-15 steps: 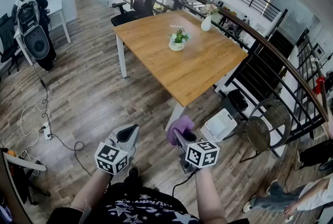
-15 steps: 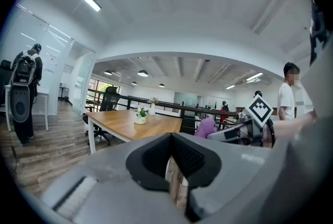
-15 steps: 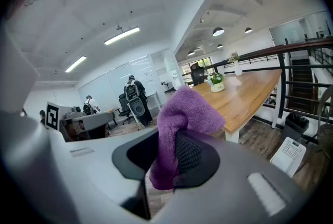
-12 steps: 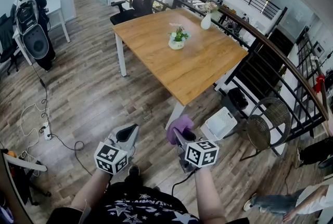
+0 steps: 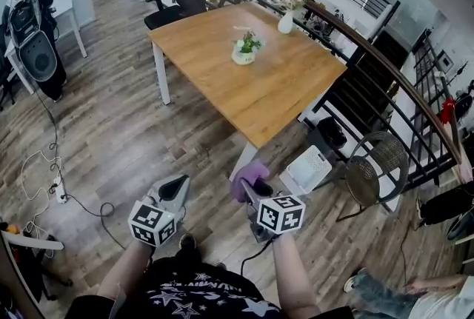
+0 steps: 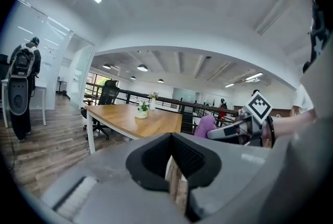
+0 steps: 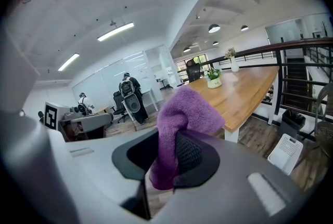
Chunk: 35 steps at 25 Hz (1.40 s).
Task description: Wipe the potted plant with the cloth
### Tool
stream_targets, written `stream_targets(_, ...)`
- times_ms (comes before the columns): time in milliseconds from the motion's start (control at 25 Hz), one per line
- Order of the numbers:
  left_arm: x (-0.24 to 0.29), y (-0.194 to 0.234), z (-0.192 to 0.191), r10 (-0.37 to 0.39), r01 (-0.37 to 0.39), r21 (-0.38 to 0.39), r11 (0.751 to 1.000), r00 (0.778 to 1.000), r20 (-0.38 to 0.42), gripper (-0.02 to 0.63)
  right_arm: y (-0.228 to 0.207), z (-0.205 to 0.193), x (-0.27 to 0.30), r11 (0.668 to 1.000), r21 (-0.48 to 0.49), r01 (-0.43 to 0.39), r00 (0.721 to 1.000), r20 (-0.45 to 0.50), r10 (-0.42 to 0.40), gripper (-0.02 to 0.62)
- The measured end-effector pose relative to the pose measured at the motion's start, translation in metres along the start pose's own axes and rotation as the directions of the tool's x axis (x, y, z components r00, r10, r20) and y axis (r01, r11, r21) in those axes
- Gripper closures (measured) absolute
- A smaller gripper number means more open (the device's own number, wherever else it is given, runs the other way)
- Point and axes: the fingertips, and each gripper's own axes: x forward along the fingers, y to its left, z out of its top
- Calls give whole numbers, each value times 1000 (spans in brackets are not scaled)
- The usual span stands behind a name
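Both grippers have drifted slightly left in the head view. The right gripper (image 5: 250, 192) is clamped on a purple knitted cloth (image 7: 183, 113); the left gripper (image 5: 178, 188) is closed on nothing. The small white-potted green plant (image 5: 244, 51) stands mid-way along the light wooden table (image 5: 274, 99), well apart from both

The cloth (image 7: 184, 108) is a soft, fuzzy purple knit, matt; the right gripper (image 7: 165, 140) and the left gripper (image 6: 171, 141) have matt grey plastic shells and black ribbed pads (image 7: 188, 153) that look rubbery. The table (image 5: 274, 95) has a smooth wood top with a faint sheen on white painted legs, and the floor (image 5: 111, 132) is dull grey-brown wood-grain planking. The railing (image 5: 415, 125) is dark metal bars under a brown wooden rail.
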Motion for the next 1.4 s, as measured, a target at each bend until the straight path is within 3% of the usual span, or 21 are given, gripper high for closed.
stream_targets(680,17,107,-3,-36,36,-10,999,999,-38,604,-19,42,74,990,48,132,991,14,-133,511)
stream_targets(880,26,127,-3,-21,19,-59,998,999,-45,604,-23,43,84,989,86,119,993,0,-120,511)
stream_targets(1160,64,149,1,-15,12,-57,998,998,-61,604,-63,52,132,986,111,122,992,-40,-119,511)
stream_targets(1400,123,182,20,30,-36,-74,997,996,-78,604,-103,96,185,992,109,68,997,-40,-64,509)
